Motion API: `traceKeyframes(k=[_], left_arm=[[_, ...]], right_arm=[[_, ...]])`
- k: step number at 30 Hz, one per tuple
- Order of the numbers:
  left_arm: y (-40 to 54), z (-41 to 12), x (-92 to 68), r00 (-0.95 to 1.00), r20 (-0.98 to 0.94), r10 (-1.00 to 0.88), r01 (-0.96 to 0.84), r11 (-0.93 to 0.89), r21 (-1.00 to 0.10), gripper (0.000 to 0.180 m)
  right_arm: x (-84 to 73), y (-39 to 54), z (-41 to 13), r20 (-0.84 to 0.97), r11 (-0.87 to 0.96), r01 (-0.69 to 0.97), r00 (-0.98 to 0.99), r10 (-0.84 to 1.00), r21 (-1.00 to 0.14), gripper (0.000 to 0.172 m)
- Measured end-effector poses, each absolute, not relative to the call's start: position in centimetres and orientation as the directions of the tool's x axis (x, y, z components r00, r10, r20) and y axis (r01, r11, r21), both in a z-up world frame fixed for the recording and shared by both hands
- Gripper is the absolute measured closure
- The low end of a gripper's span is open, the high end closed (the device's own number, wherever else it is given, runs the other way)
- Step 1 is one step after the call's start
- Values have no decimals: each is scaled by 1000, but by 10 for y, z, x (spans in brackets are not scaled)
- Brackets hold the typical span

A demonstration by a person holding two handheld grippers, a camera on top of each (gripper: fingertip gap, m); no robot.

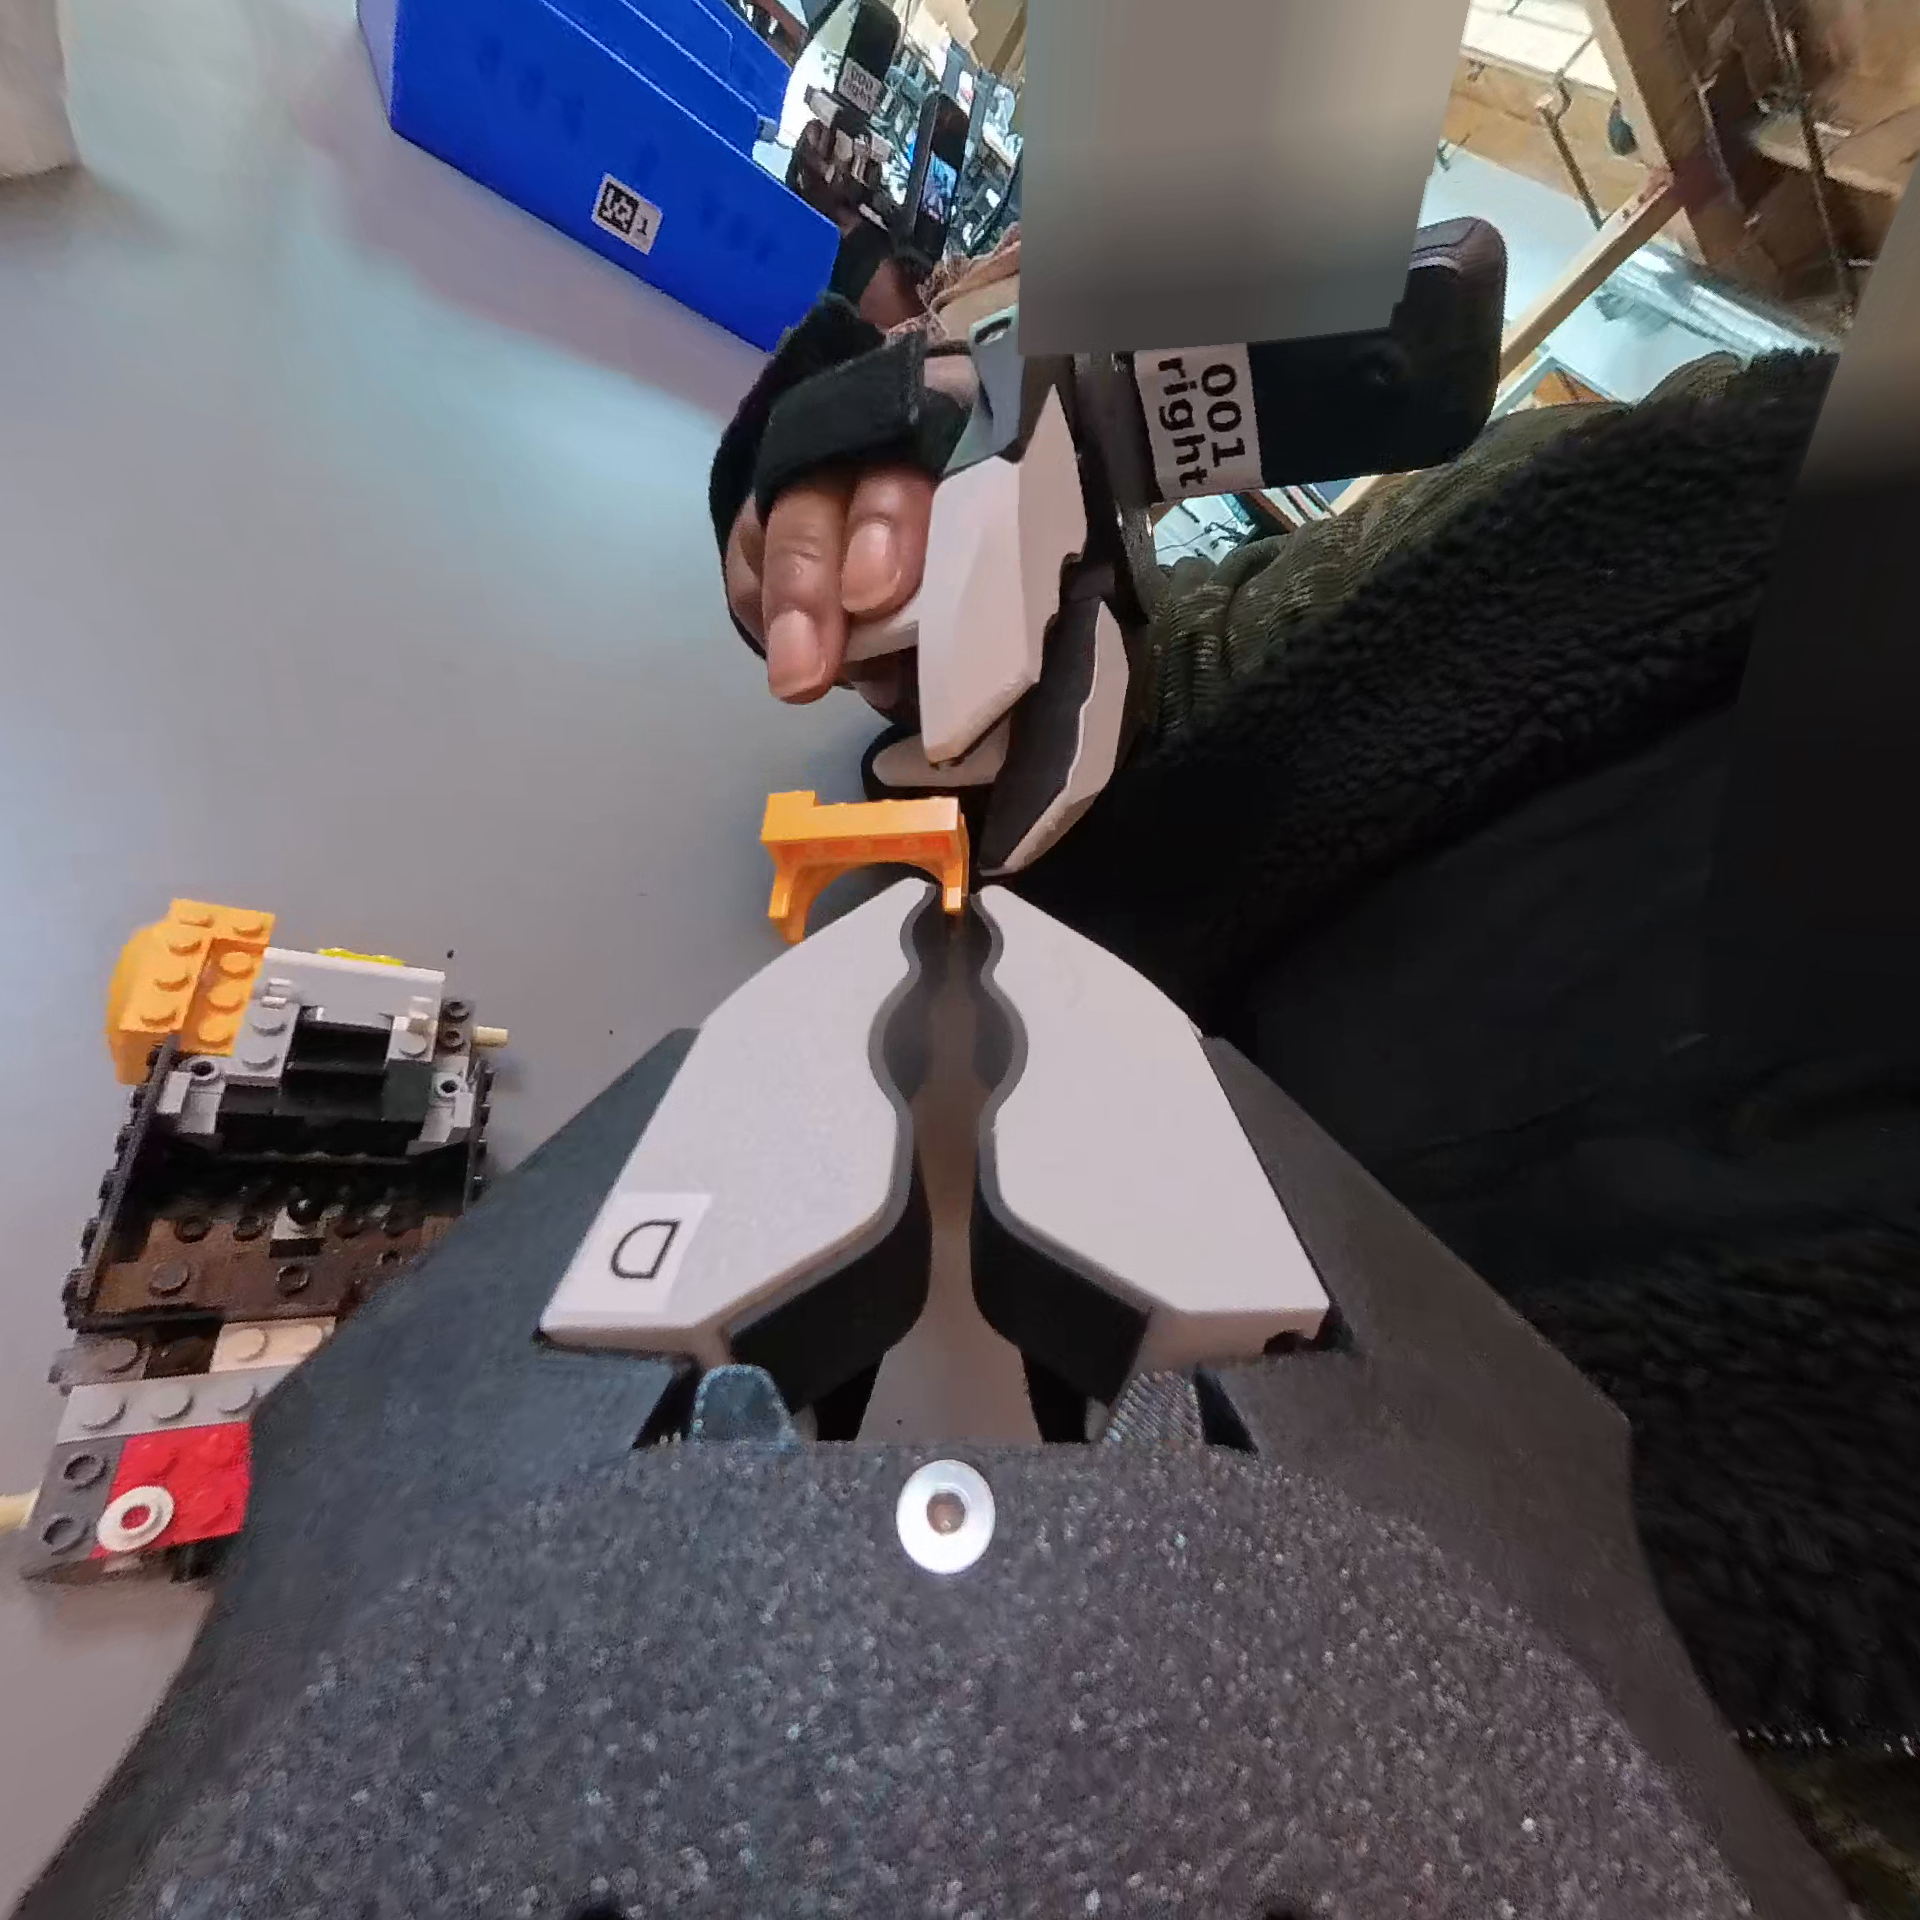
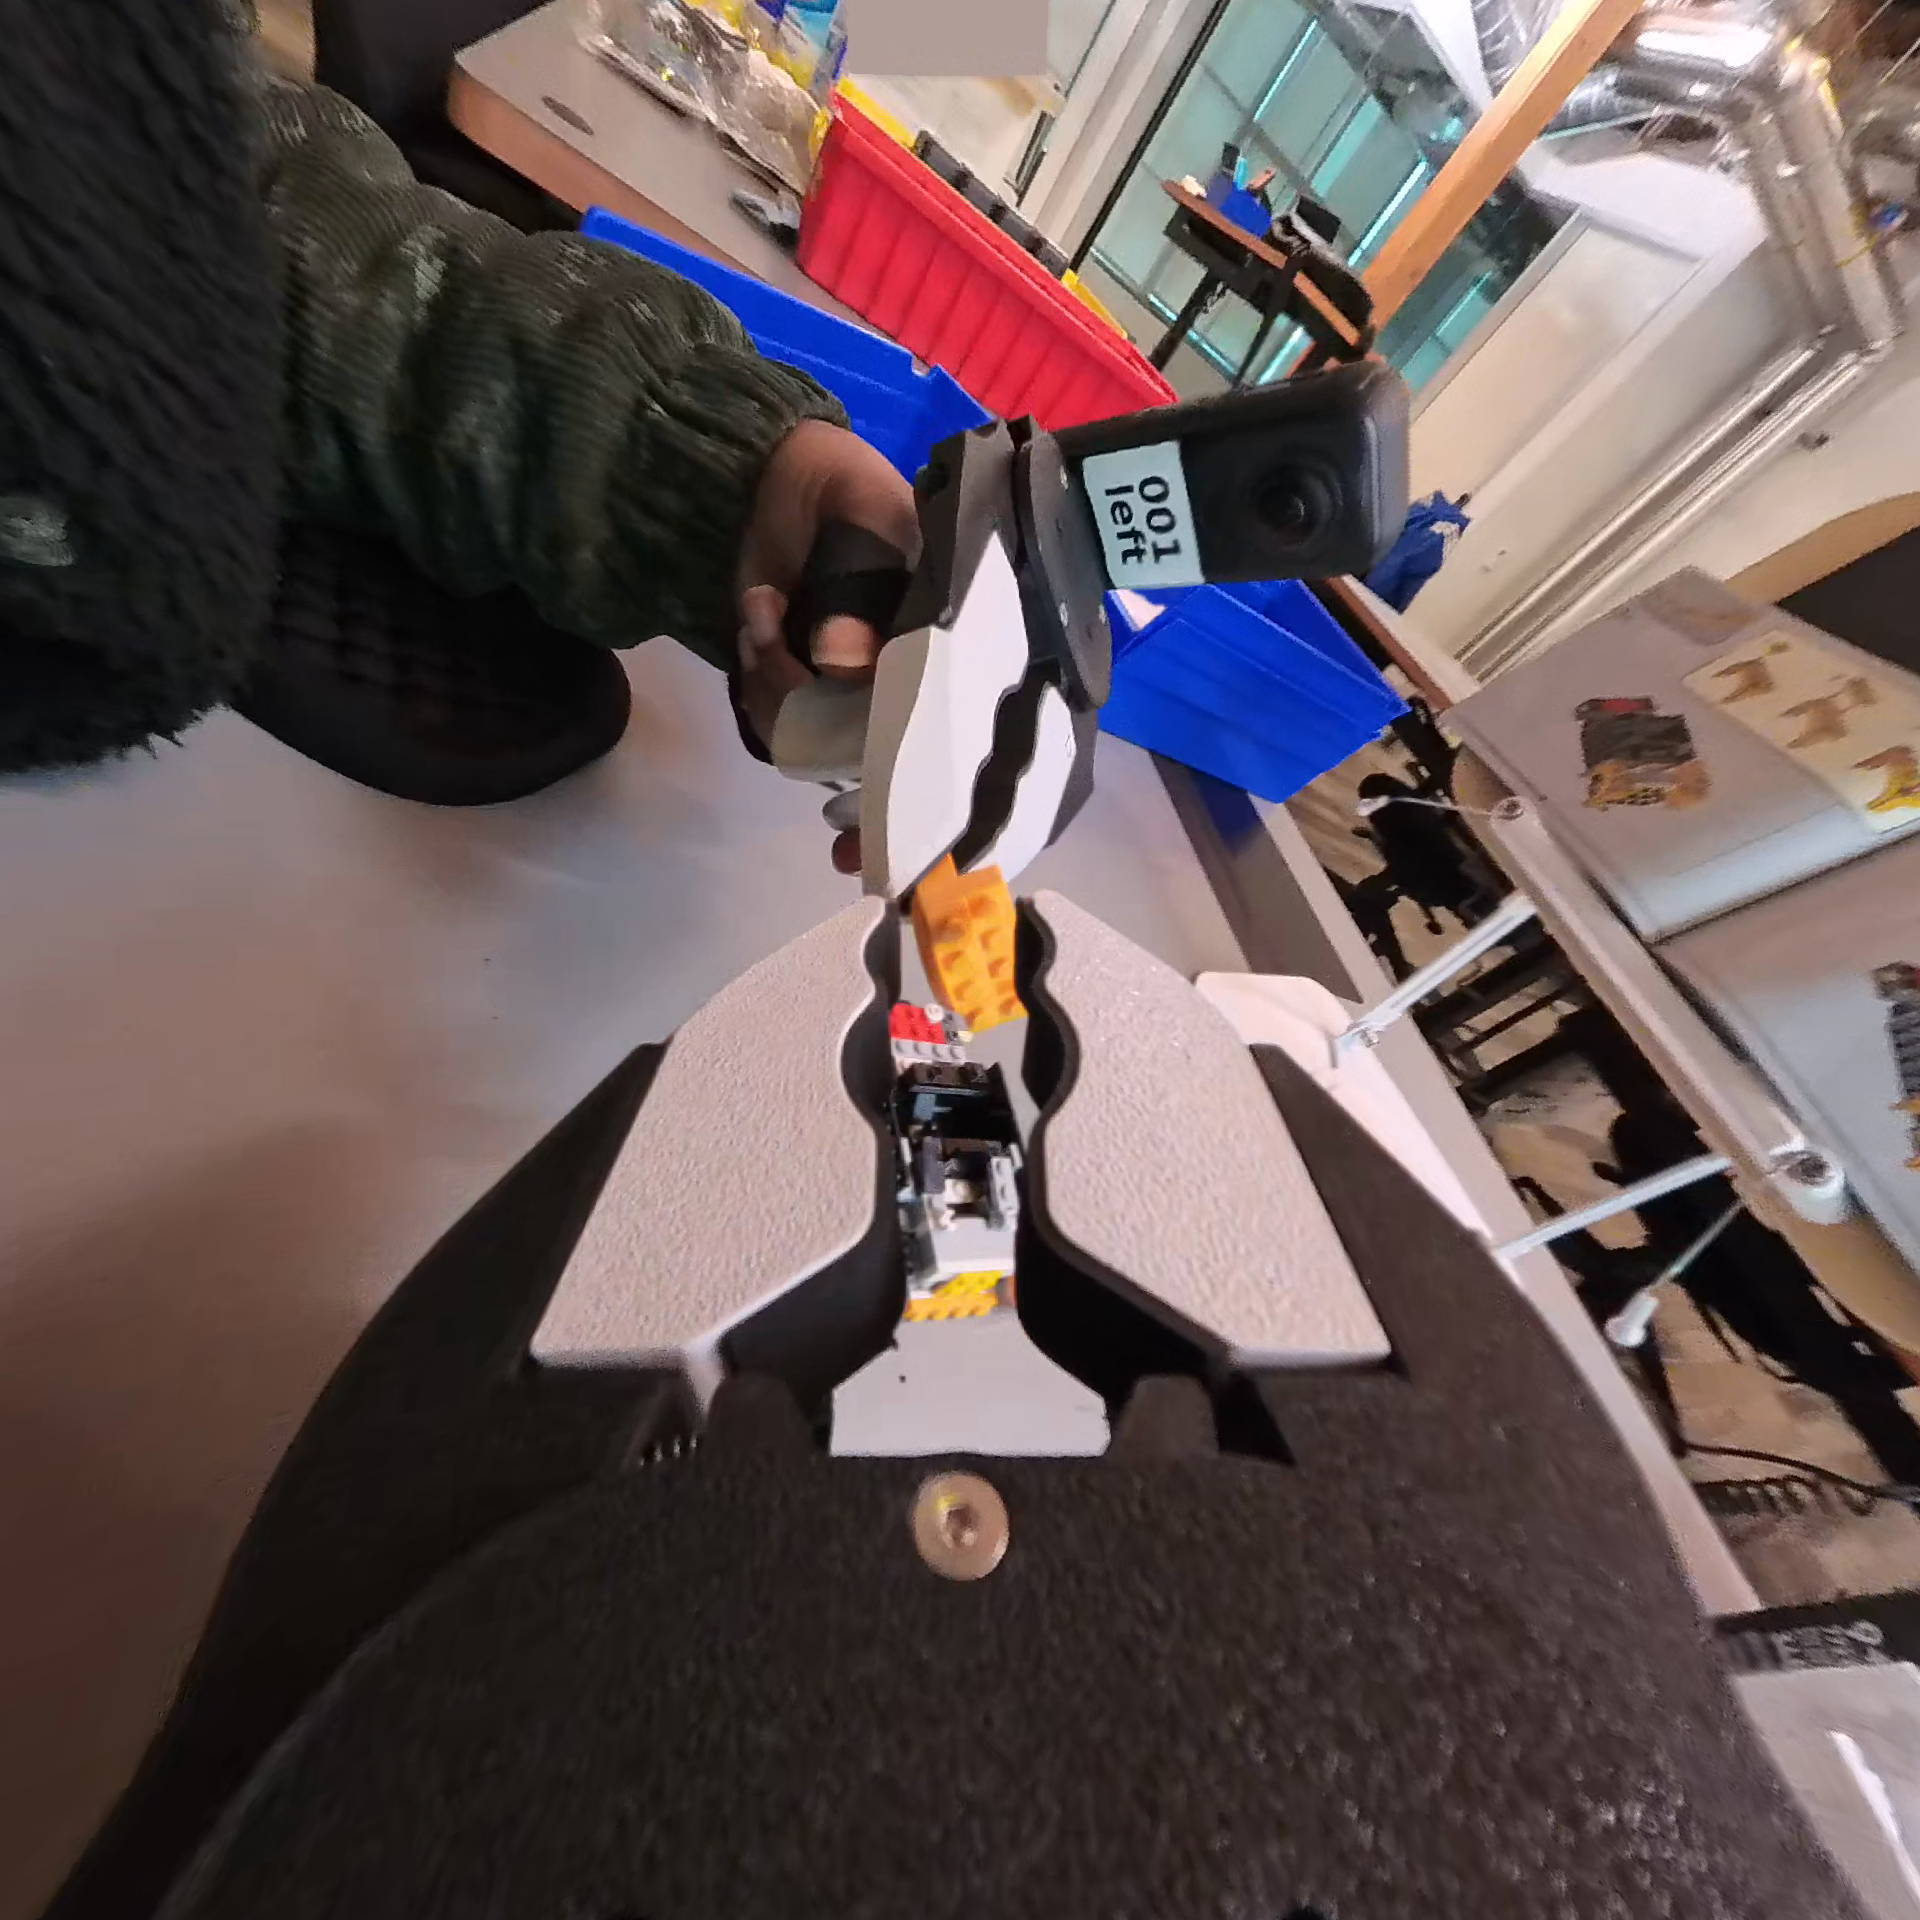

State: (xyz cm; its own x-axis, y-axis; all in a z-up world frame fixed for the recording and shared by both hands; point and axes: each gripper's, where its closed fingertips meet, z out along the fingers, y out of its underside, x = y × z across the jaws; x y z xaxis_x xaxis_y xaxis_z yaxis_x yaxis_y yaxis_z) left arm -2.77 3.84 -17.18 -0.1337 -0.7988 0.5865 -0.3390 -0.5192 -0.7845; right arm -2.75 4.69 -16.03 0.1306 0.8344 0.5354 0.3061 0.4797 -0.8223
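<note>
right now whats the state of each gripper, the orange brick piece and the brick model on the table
left gripper: shut, tips pinching one leg of the orange arch brick
orange arch brick: held off the table, between the two grippers
right gripper: jaws parted around the brick's studded top, a gap showing on one side
brick model: on the grey table, partly built, no gripper touching it
blue bin: standing at the far edge

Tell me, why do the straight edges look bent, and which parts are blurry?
Both views are wide-angle: in the right wrist view the red bin and table edge lean and curve; in the left wrist view the blue bin slants. Each view's near black gripper body is soft, while the orange arch brick stays sharp.
</note>
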Motion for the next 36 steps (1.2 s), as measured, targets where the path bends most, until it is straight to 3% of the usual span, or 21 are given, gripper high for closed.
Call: traceKeyframes(k=[9, 20, 27, 36], left_arm=[[31, -168, -24, -149, 487, -861, -341, -417, -843, 178], [27, -158, -25, -136, 230, -964, -311, -179, -933, 177], [24, -153, -25, -161, 213, -964, -291, -160, -943, 177], [33, -146, -28, -126, 421, -898, -274, -376, -885, 178]], right_arm=[[-28, 39, -158, 627, 567, 332, 105, 772, -754, 159], [-29, 31, -146, 820, 746, 356, 132, 556, -563, 165], [-28, 27, -142, 797, 722, 357, 125, 591, -592, 166], [-14, 40, -129, 653, 598, 273, 204, 729, -753, 172]])
